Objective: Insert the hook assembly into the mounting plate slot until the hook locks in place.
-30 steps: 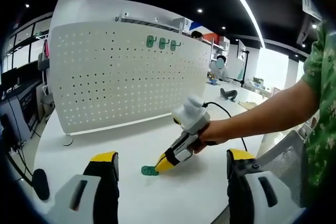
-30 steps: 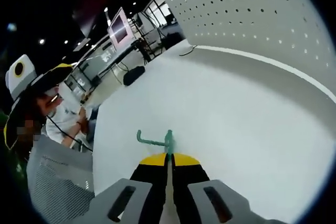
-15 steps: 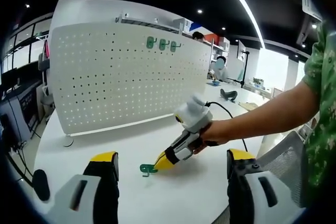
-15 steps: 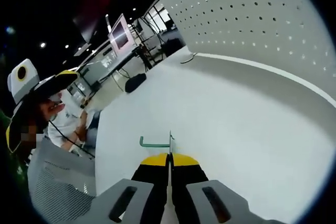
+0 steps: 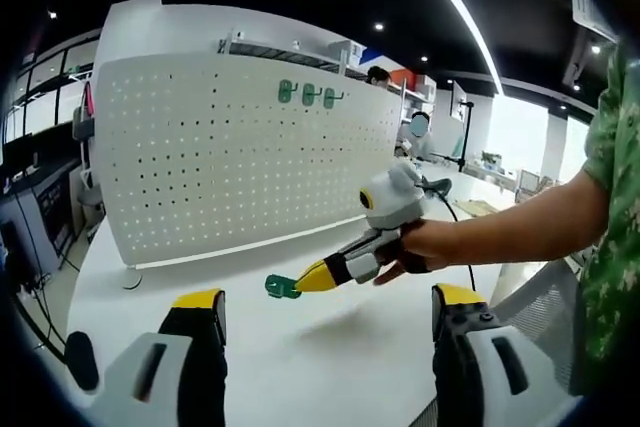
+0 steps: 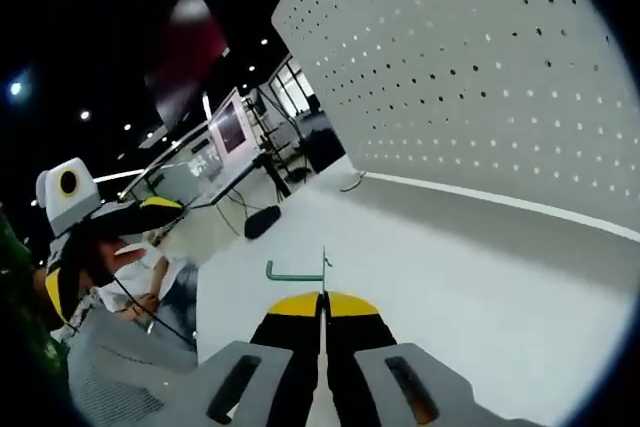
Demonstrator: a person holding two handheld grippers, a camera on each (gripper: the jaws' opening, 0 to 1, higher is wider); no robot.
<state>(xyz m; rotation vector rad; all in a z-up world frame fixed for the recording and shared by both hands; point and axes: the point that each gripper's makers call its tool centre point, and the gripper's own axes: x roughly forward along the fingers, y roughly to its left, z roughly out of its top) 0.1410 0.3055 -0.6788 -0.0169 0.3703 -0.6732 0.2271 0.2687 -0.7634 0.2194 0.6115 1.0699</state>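
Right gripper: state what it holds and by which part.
The right gripper is shut on the green hook, pinching it by its flat base plate; the hook arm sticks out sideways. The left gripper is open and holds nothing.

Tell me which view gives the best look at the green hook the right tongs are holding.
The left gripper view: it shows the green hook side-on at the tip of the right tongs, lifted off the table before the pegboard. The right gripper view shows the hook only as a thin edge-on line above the shut yellow tips.
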